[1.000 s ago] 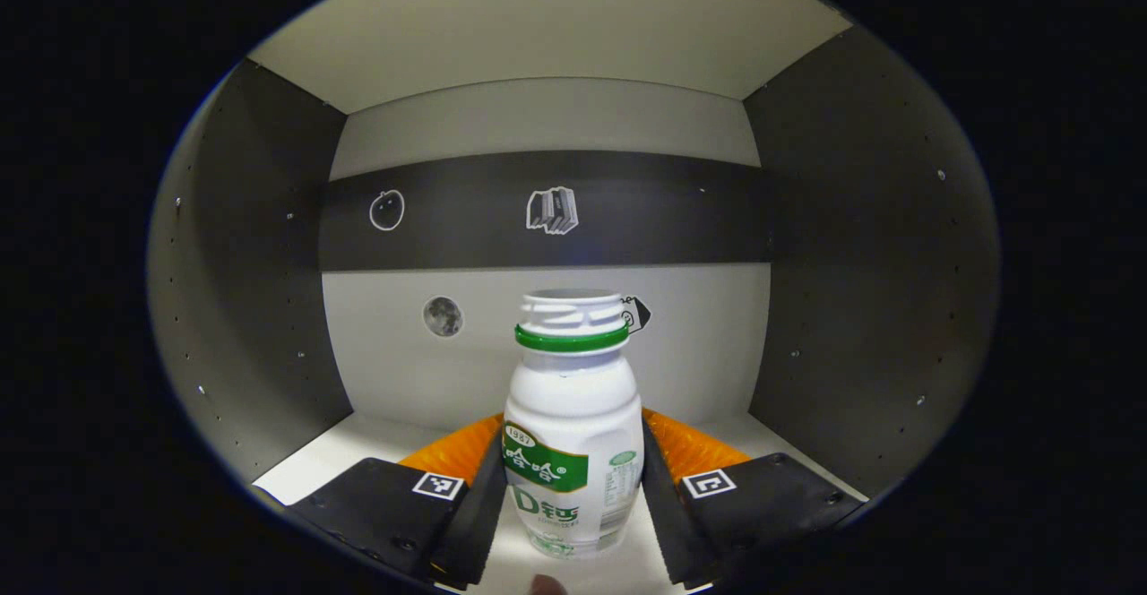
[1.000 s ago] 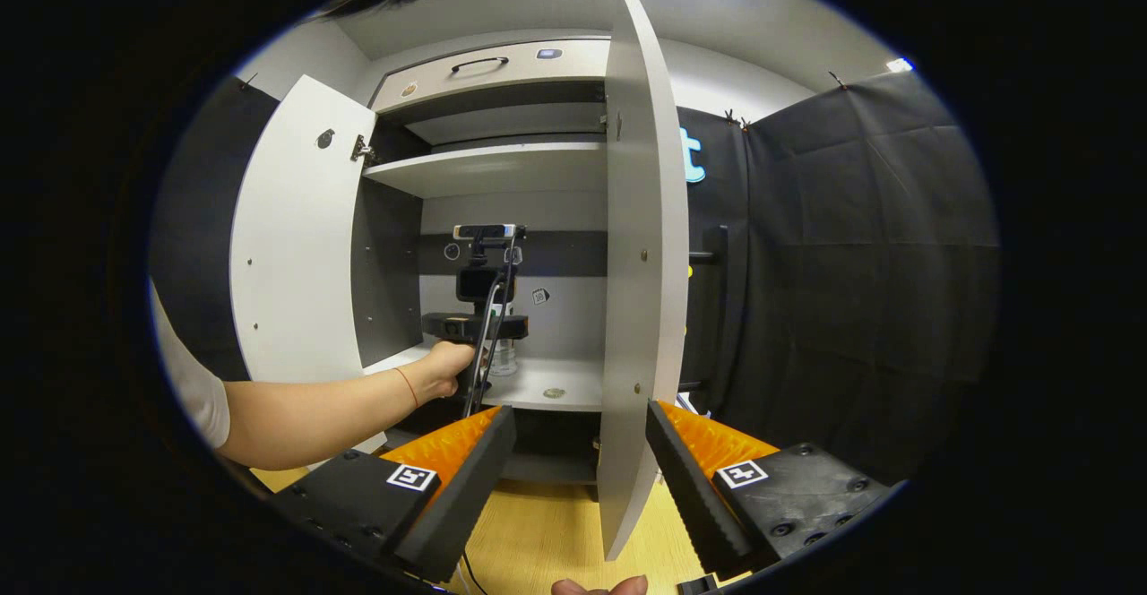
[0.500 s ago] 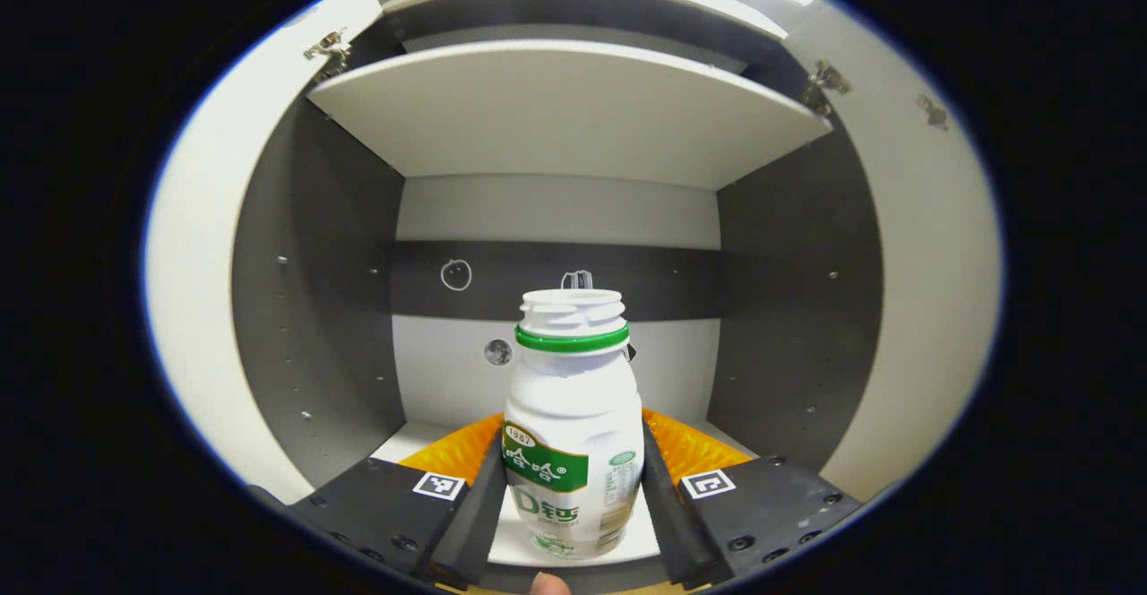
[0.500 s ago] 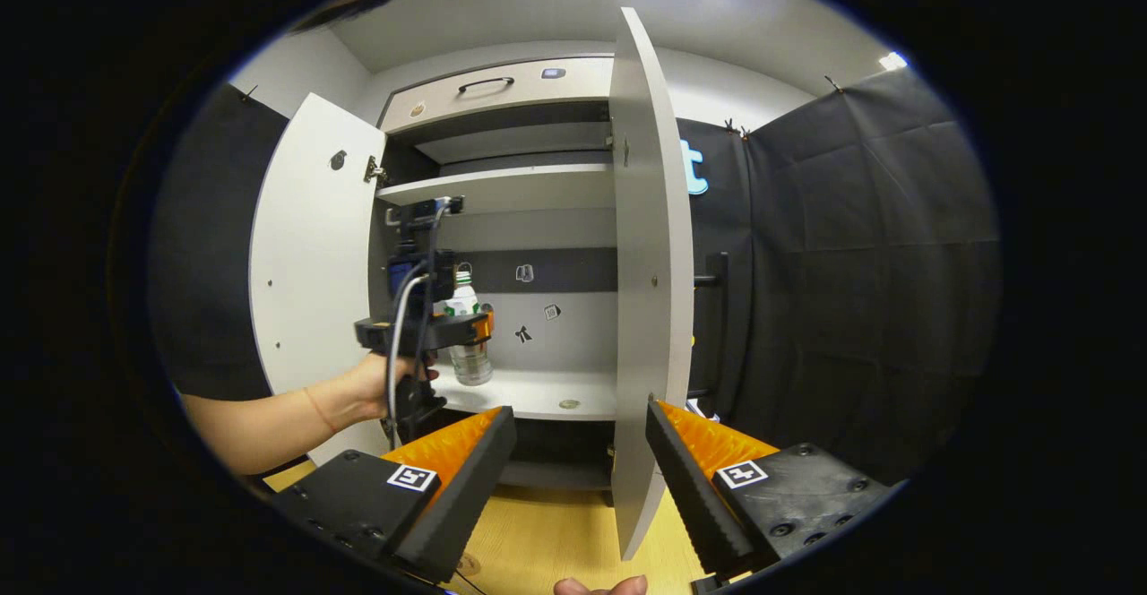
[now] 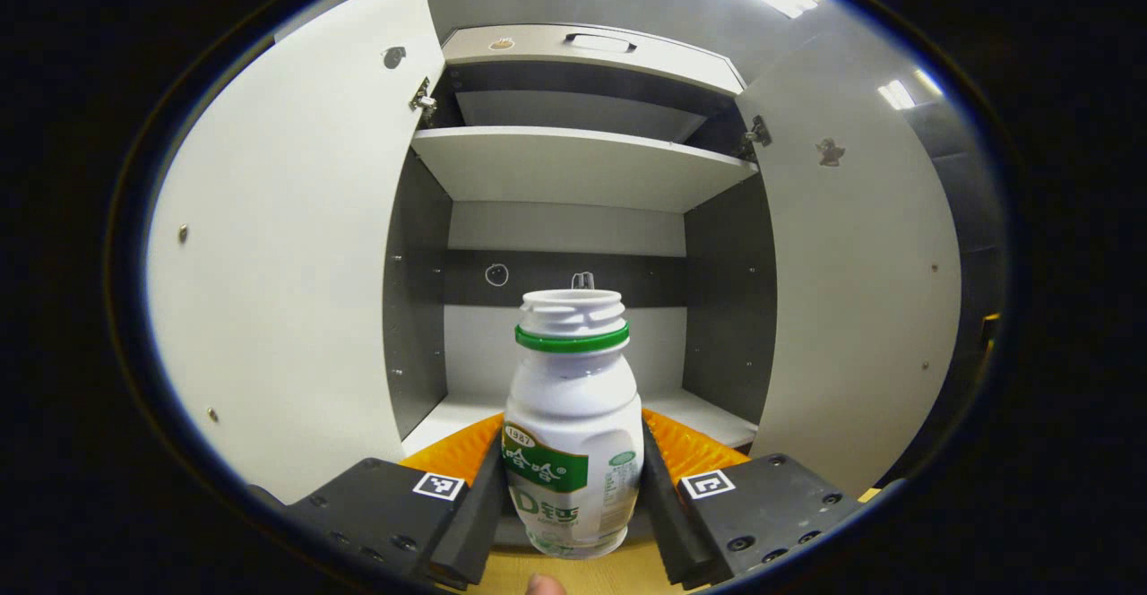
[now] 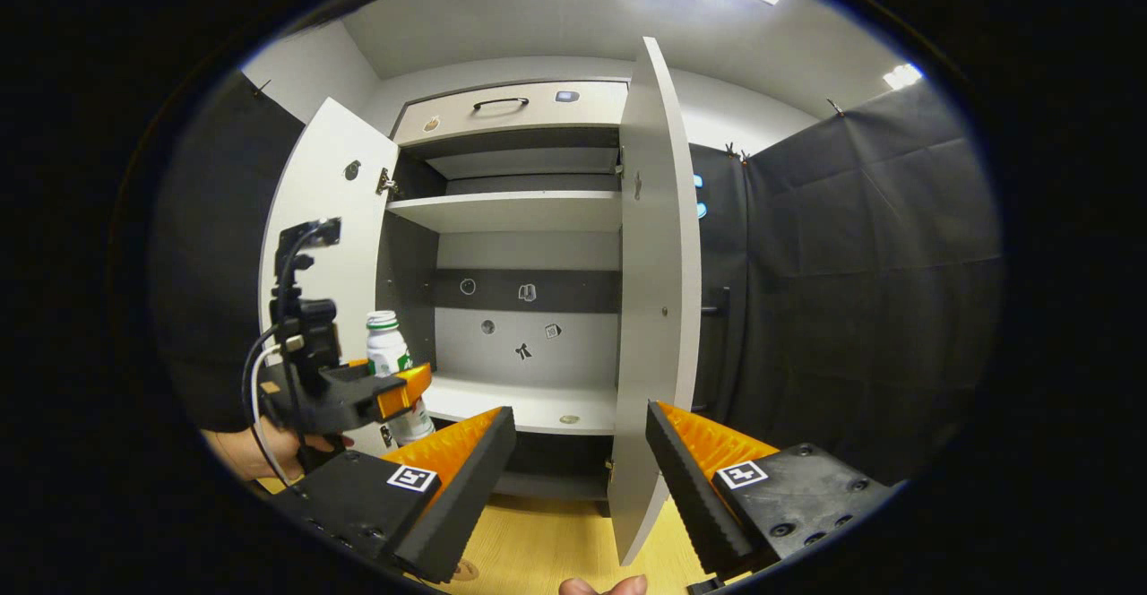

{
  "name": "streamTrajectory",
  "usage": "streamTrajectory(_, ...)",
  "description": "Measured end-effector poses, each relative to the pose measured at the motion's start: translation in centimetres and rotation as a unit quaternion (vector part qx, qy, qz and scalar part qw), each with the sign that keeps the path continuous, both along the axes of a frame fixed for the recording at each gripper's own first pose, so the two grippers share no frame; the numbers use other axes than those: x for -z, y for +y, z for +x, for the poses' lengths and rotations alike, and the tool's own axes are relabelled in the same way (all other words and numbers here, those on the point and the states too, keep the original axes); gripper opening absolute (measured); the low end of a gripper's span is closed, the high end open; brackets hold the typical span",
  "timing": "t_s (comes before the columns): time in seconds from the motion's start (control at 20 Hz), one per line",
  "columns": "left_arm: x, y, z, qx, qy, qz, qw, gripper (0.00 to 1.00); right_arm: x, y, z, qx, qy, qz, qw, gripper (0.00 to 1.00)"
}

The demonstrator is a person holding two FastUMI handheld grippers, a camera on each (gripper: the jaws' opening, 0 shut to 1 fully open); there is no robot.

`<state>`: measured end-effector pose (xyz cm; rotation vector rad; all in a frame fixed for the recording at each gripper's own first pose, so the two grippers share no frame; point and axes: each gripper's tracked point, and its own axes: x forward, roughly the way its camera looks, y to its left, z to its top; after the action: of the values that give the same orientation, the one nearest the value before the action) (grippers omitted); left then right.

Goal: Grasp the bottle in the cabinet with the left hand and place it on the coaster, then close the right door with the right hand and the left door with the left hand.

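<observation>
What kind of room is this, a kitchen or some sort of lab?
Most likely a recording booth staged like a home, not a real kitchen. A white cabinet with both doors open stands over a wooden floor, and black cloth hangs as a wall beside it. A hand-held left gripper holds a bottle.

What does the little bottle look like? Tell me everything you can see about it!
The bottle is small, white and plastic-looking, with a round belly, a green ring under its threaded neck and a green and white label. No cap shows on top. It stands upright, squeezed between the left gripper's two black and orange fingers, one on each side. In the right gripper view it is held in the air in front of the open cabinet, near the left door.
</observation>
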<state>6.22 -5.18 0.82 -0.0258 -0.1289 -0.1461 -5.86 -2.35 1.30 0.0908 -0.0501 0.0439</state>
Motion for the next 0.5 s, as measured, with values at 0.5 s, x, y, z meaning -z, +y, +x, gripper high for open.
streamTrajectory(0.5,15.8,-2.3,-8.7,-0.016,0.032,-0.009,0.999,0.73,-0.7,1.6,-1.1,-0.015,-0.035,-0.029,0.999,0.97)
